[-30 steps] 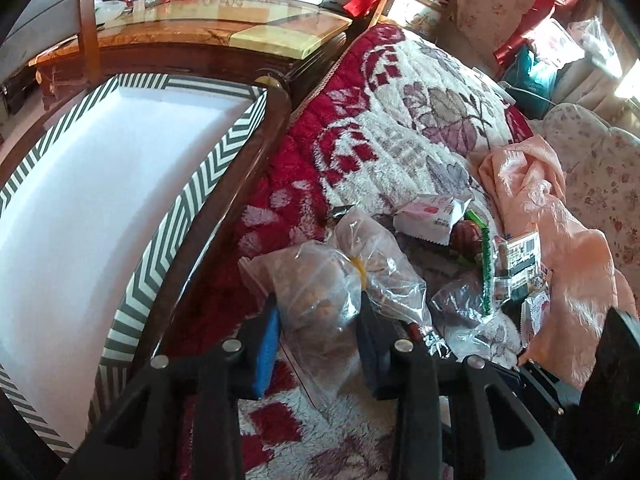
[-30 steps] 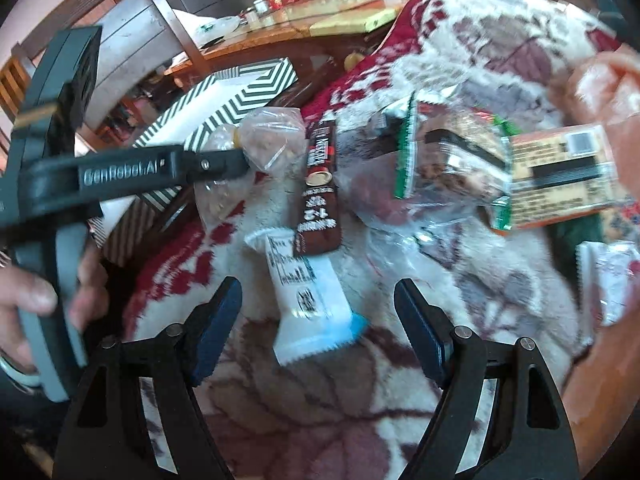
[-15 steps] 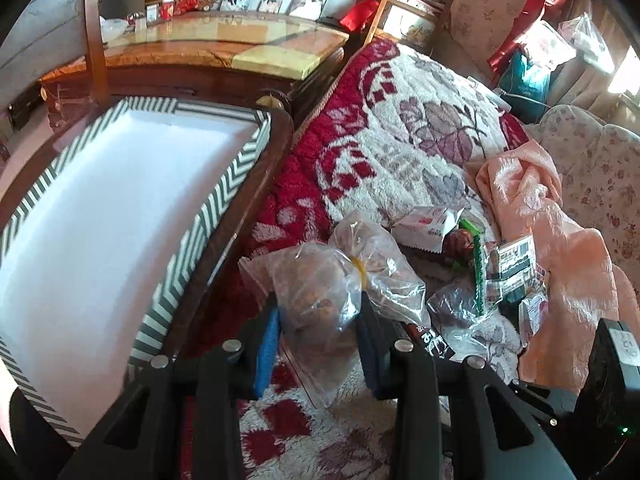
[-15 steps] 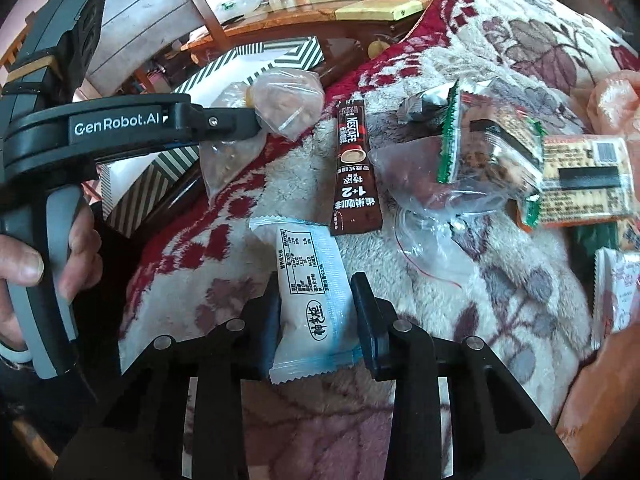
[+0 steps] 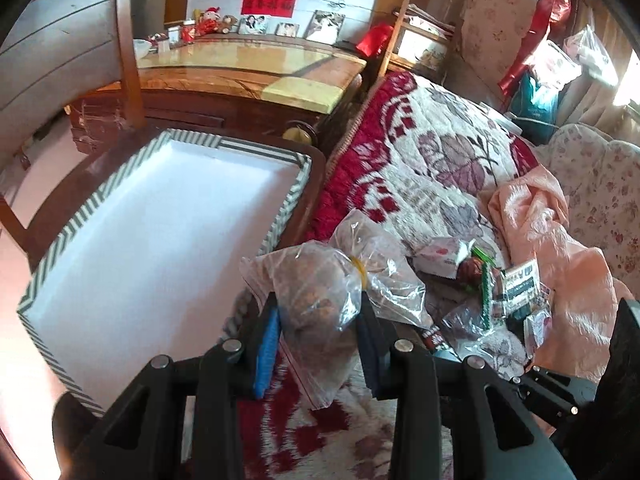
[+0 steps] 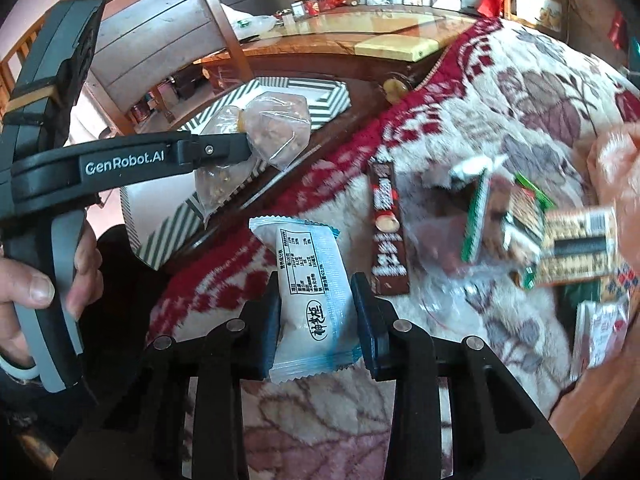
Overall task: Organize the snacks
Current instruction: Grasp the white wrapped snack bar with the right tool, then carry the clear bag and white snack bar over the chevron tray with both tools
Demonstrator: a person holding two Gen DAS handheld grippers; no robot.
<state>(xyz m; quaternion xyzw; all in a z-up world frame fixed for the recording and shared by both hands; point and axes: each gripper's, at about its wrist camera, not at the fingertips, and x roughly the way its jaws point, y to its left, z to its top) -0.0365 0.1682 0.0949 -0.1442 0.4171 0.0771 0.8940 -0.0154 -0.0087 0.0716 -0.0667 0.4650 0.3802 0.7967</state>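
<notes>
Sitting at the left of the left wrist view, the striped tray point(image 5: 160, 240) is the likely drop spot. At lower centre, the left gripper point(image 5: 318, 340) is clamped on a clear bag of nuts point(image 5: 316, 292) lifted off the blanket point(image 5: 432, 168). In the right wrist view, the right gripper point(image 6: 316, 320) has just closed its jaws onto a white snack packet point(image 6: 312, 284) — lower centre. Loose snacks point(image 6: 520, 228) lie to the right. Carrying well means keeping both grips firm and clearing the tray's rim before release — the bag hangs loosely.

Bright window glare upper right; fisheye-bent edges, right-wrist view motion-blurred.
</notes>
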